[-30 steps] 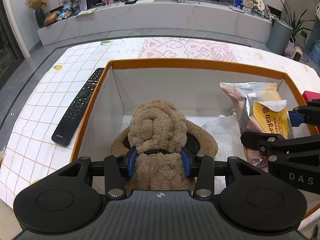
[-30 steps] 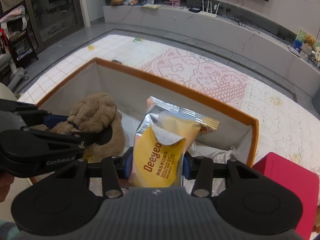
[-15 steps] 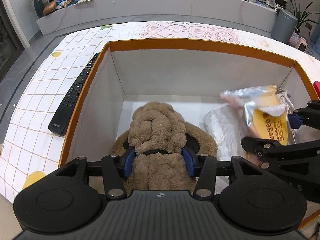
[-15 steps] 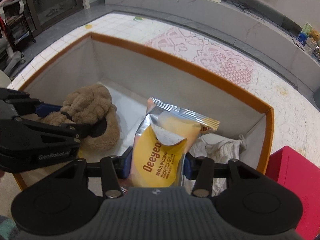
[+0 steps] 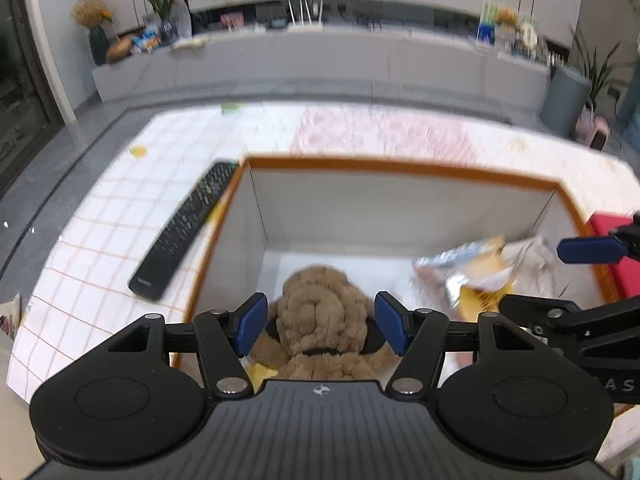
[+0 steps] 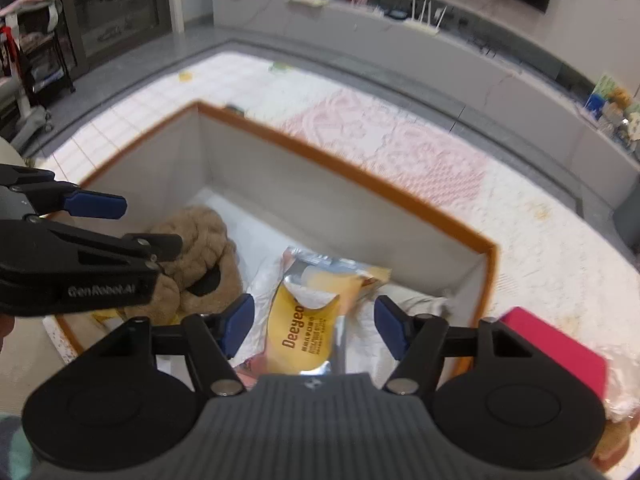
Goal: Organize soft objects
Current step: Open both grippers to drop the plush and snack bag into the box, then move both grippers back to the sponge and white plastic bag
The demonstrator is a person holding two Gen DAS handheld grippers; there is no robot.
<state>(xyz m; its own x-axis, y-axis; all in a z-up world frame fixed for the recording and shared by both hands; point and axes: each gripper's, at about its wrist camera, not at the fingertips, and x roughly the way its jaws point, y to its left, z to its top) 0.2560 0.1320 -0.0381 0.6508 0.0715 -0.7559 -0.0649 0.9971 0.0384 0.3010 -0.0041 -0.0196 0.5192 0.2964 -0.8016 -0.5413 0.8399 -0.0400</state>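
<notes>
A brown plush dog lies at the left of the orange-rimmed box. My left gripper hangs above it, its jaws opening, blue pads clear of the plush on both sides. In the right wrist view the plush dog lies beside a yellow and silver snack bag on the box floor. My right gripper is above the bag, jaws opening, both pads off it. The snack bag and right gripper's blue pad show blurred in the left wrist view.
A black remote lies on the tiled cloth left of the box. A red box stands outside the box's right wall. White cloth lies under the bag. The left gripper's fingers reach in from the left edge.
Both grippers have opened and let go: the plush dog and the snack bag now lie free in the box. Both hands have lifted, after dipping lower half a second ago.
</notes>
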